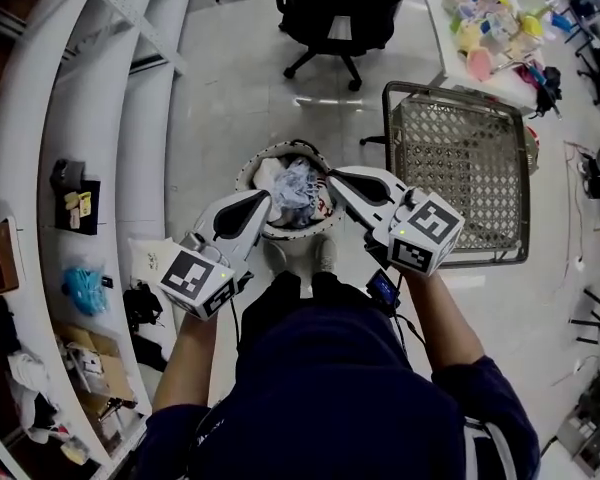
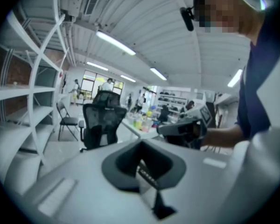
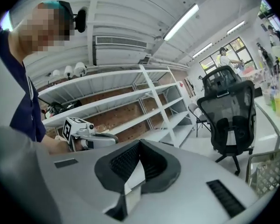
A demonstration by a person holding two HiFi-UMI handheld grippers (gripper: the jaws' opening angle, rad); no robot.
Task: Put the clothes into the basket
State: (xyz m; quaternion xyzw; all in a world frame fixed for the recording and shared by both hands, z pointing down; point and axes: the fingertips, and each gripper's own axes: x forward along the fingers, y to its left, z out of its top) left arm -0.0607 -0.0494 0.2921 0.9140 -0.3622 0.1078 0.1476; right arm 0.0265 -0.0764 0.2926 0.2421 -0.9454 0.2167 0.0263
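Note:
In the head view a round white basket [image 1: 248,171] stands on the floor just ahead of the person's feet, with pale, bluish clothes [image 1: 294,190] heaped inside. Both grippers are held up over it, close together. My left gripper [image 1: 261,201] points toward the basket's near left rim, and my right gripper [image 1: 336,176] toward its right rim. In the left gripper view the left gripper [image 2: 141,158] has its dark pads together with nothing between them. The right gripper [image 3: 139,155] looks the same in its own view: shut and empty. Both look out level across the room.
A grey wire-mesh cart [image 1: 458,168] stands right of the basket. A black office chair [image 1: 330,13] is beyond it, beside a white table [image 1: 442,38] with colourful items. White shelves [image 1: 90,118] run along the left, with boxes and clutter [image 1: 80,290] on the floor.

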